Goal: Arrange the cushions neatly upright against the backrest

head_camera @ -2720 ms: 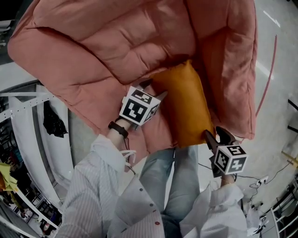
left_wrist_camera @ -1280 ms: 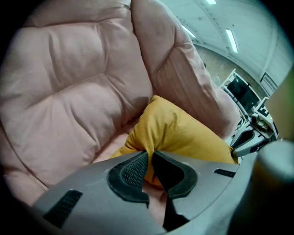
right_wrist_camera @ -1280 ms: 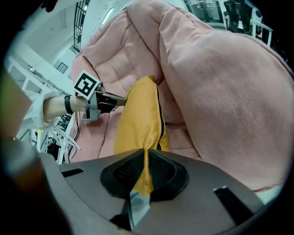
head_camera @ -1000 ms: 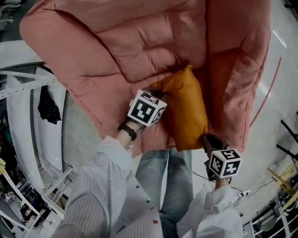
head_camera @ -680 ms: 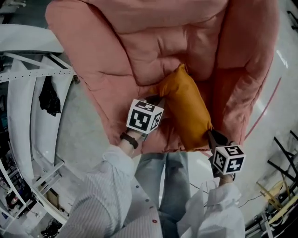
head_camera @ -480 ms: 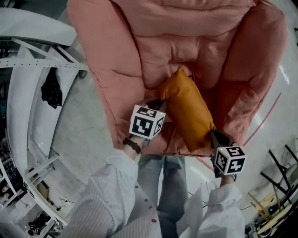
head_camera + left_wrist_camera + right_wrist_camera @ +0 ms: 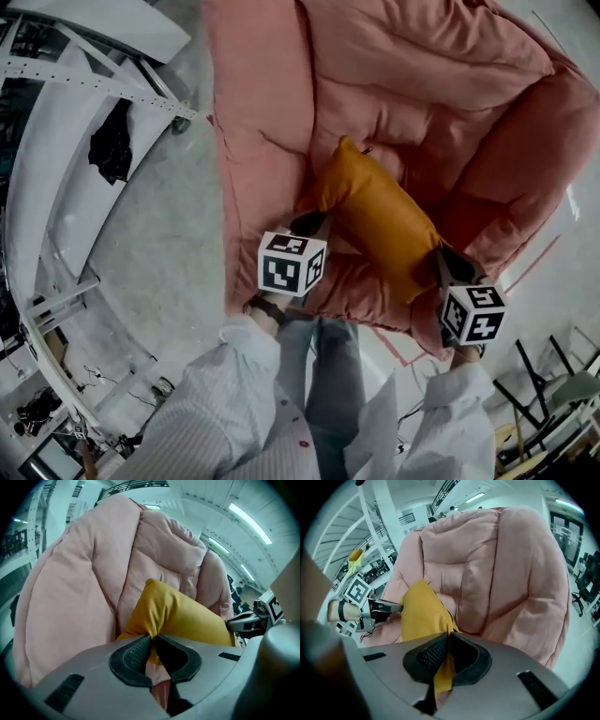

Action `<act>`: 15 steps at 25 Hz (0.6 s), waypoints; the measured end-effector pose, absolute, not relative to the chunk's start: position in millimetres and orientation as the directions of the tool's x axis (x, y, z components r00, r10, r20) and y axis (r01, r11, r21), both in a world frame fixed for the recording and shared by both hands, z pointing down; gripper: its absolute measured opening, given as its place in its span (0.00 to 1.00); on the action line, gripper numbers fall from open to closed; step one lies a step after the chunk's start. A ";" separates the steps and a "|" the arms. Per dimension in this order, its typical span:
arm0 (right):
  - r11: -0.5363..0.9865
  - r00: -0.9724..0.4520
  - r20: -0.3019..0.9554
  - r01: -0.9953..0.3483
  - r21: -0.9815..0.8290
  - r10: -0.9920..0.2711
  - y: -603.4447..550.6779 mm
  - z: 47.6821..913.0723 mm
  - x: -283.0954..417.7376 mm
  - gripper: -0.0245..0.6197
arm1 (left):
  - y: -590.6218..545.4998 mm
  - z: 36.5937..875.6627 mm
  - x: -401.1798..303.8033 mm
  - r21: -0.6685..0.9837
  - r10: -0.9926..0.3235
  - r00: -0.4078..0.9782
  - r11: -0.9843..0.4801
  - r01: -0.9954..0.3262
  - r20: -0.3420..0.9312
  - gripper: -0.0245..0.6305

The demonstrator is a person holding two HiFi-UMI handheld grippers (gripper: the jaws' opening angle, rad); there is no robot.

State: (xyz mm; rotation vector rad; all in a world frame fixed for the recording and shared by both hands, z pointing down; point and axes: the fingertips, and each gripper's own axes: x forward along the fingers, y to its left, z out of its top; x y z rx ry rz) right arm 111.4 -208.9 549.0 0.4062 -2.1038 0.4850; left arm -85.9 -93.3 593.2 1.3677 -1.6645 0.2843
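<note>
Item: one orange cushion (image 7: 380, 220), plain mustard-orange fabric, plump and oblong with pointed corners and a seam along its edge; fabric is gathered into folds where it is pinched. Location: slantwise over the seat of a pink quilted armchair (image 7: 281, 112), one corner pointing up toward the backrest (image 7: 422, 66), the long body running down to the right between the two padded arms; it is not upright against the backrest. Whether its underside rests on the seat cannot be told. Holding gear: left gripper (image 7: 314, 223), jaws nearly closed and clamped on a pinch of the cushion's edge near its upper-left end, with orange cloth bunched between the ribbed dark pads (image 7: 136, 656); right gripper (image 7: 442, 258), jaws almost together on the thin flap at the cushion's lower-right corner, a strip of orange hanging down between the pads (image 7: 433, 656). Markings: the only print in view is the black-and-white square marker pattern on the left gripper's cube (image 7: 292, 264) and on the right gripper's cube (image 7: 472, 314). Operator: white striped shirt sleeves (image 7: 216, 403), blue jeans (image 7: 323, 394), a dark band on the left wrist (image 7: 265, 307). Surroundings: grey floor (image 7: 159, 234), white metal framework (image 7: 56, 75) at left with a black cloth (image 7: 112, 141) draped on it.
</note>
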 end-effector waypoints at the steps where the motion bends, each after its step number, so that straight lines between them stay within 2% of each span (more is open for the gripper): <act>1: 0.877 -0.533 0.839 -0.449 -0.174 -0.106 -215.0 547.8 106.0 0.08 | -92.7 593.1 -87.5 0.365 -0.654 0.040 0.370 -0.854 0.756 0.11; 9: 0.917 -0.564 0.817 -0.377 -0.127 -0.119 -251.5 545.0 73.0 0.08 | -82.1 590.7 -84.8 0.384 -0.678 -0.096 0.520 -0.763 0.729 0.11; 15: 0.952 -0.584 0.803 -0.297 -0.070 -0.123 -268.5 546.2 39.1 0.08 | -71.8 600.5 -83.2 0.412 -0.667 -0.133 0.591 -0.693 0.733 0.11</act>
